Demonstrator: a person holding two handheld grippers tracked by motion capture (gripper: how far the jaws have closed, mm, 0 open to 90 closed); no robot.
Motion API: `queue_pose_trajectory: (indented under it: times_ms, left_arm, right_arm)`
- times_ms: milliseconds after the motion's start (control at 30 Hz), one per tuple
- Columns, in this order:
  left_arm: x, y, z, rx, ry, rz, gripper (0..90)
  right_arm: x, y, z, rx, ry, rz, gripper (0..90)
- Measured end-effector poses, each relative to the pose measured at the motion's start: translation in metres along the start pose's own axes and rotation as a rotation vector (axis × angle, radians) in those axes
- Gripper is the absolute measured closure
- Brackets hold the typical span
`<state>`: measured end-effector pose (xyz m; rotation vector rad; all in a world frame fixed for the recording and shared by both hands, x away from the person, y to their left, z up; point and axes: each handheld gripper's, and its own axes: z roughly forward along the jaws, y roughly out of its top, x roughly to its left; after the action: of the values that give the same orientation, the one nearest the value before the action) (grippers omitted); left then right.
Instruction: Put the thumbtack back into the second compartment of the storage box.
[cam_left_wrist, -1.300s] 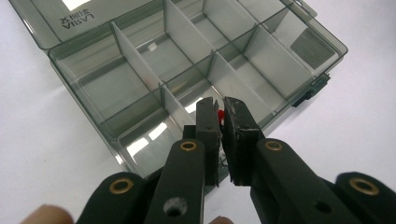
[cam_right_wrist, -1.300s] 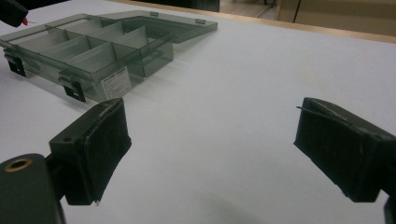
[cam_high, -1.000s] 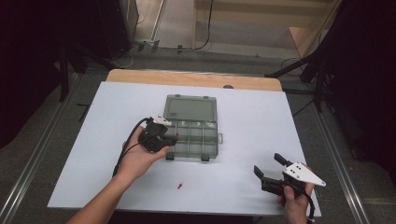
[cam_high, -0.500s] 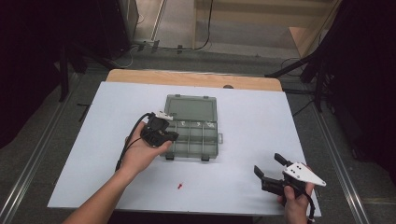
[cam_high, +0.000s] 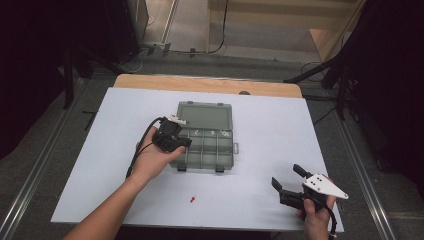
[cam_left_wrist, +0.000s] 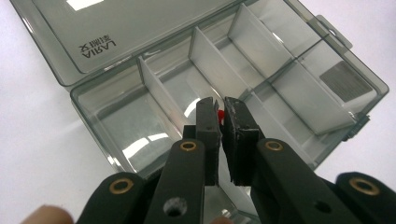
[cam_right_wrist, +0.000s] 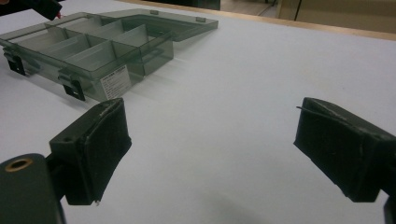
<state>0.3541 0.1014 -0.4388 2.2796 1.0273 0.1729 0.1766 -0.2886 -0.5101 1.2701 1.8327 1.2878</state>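
Red small part (cam_left_wrist: 220, 114) sits pinched between the left gripper's (cam_left_wrist: 220, 112) jaws, above the organizer box's (cam_left_wrist: 261, 74) middle compartments.

High view: left gripper (cam_high: 186, 142) hovers over the left edge of the open, smoky-clear box (cam_high: 207, 145); a second red bit (cam_high: 192, 199) lies on the white table (cam_high: 280, 125), just in front of the box. Right gripper (cam_high: 289, 181) is well apart, near the table's front right corner.

Right gripper view: right gripper (cam_right_wrist: 210, 140) jaws spread wide, nothing between them, bare table below, box (cam_right_wrist: 93, 46) at far left.
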Motion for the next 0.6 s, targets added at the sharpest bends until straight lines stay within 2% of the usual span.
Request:
queue_pose_trajectory:
  times_ms: [600]
  left_arm:
    - [0.005, 0.012, 0.019, 0.013, 0.011, -0.006, 85.1]
  right_arm:
    - [0.000, 0.000, 0.000, 0.002, 0.003, 0.001, 10.2]
